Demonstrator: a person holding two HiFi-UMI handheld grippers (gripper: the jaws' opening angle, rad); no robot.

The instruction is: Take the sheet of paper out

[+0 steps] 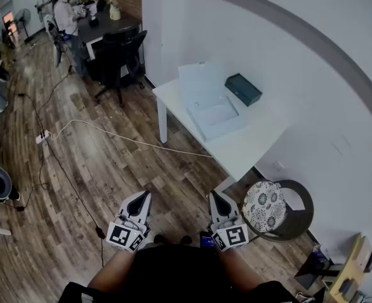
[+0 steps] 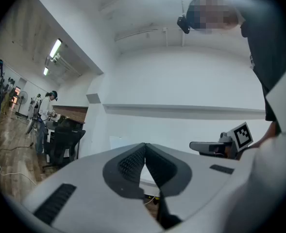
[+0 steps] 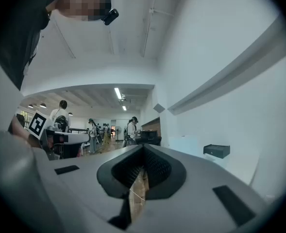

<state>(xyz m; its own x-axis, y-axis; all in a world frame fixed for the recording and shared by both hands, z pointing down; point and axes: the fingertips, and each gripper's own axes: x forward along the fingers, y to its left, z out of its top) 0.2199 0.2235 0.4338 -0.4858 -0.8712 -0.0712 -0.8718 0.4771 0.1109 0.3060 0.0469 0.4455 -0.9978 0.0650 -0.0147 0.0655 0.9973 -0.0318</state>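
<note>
On the white table (image 1: 249,145) lies a pale blue-white open case (image 1: 214,113) with its lid (image 1: 200,83) raised; I cannot make out a separate sheet of paper inside. A dark green box (image 1: 243,89) sits behind it. Both grippers hover level over the wooden floor close to the person's body, well short of the table. The left gripper (image 1: 144,196) is shut, jaws meeting with nothing between them (image 2: 145,145). The right gripper (image 1: 213,195) is likewise shut and empty (image 3: 143,147). The dark green box (image 3: 216,151) shows to the right in the right gripper view.
A round stool with a patterned cushion (image 1: 264,206) stands by the table's near corner. A white cable (image 1: 129,137) crosses the floor. A black office chair (image 1: 119,55) and a person at a desk (image 1: 66,14) are farther back. The white wall (image 1: 312,74) runs along the right.
</note>
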